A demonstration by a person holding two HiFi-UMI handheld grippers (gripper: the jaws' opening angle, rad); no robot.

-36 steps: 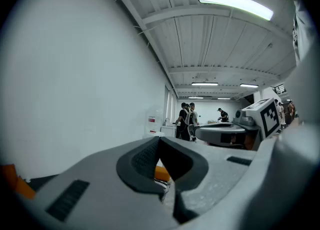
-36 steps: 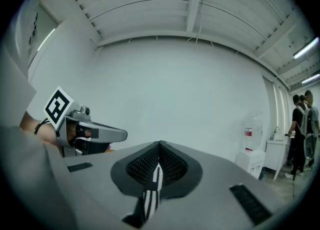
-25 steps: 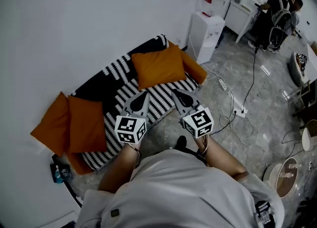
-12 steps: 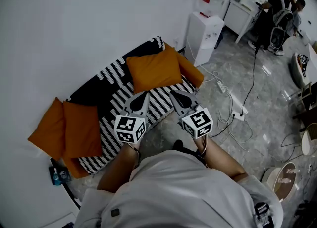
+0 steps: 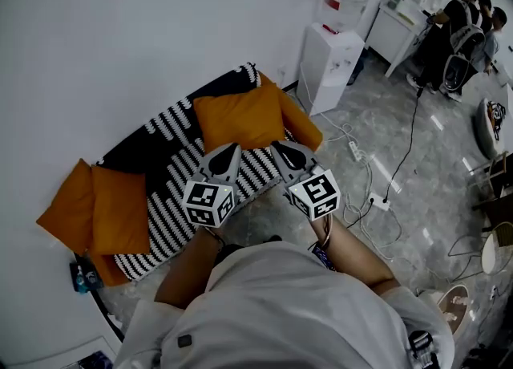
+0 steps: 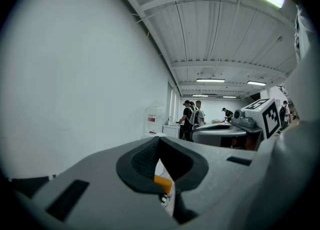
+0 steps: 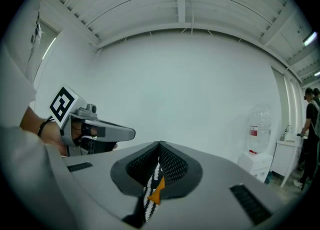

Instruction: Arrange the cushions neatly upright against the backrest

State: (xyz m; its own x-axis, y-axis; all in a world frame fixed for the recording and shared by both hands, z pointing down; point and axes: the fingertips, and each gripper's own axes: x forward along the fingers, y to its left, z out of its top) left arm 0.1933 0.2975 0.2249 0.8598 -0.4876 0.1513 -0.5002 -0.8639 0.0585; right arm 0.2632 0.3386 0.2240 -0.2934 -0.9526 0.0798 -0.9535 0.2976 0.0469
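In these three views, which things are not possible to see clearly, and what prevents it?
Head view: the front edge of the sofa is partly hidden behind the left gripper and right gripper.
Both gripper views: the shut jaws block nearly everything below. Only an orange sliver shows, so which cushion it is cannot be told.
Head view: the small blue item on the floor is too small to identify.

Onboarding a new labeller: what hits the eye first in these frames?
Orange on stripes: the left cushions sit at one end of the striped sofa, the right cushions at the other. Then the left hand-held gripper and right hand-held gripper, both shut, side by side before the seat.
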